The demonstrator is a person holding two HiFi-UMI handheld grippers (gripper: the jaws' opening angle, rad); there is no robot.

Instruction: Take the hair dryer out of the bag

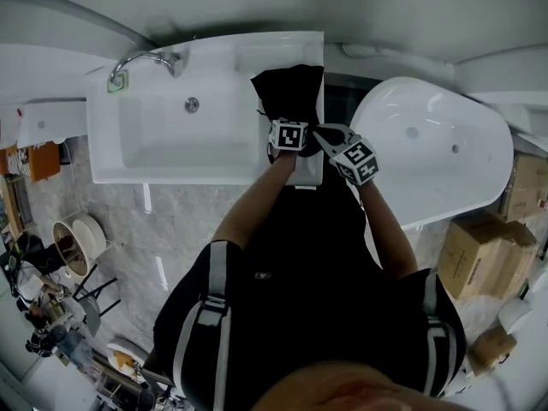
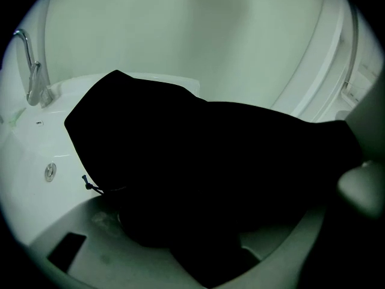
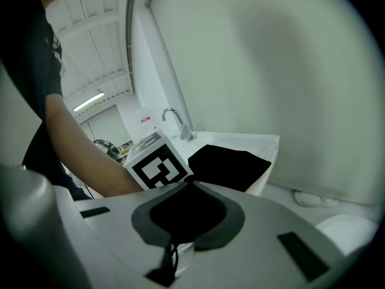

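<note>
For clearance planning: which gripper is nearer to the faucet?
Left. The left gripper is over the black bag; the right gripper lies beyond it from the faucet, toward the bathtub.

The basin [image 1: 154,144] left of the bag [image 1: 291,92] lies open; a bathtub [image 1: 428,152] flanks its right.

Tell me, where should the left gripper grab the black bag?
Probably the gathered near end of the black bag, by the drawstring, coming from above. The bag lies on the right rim of the sink and the right gripper pinches that end, so the open left gripper could take the opposite lip and spread it.
</note>
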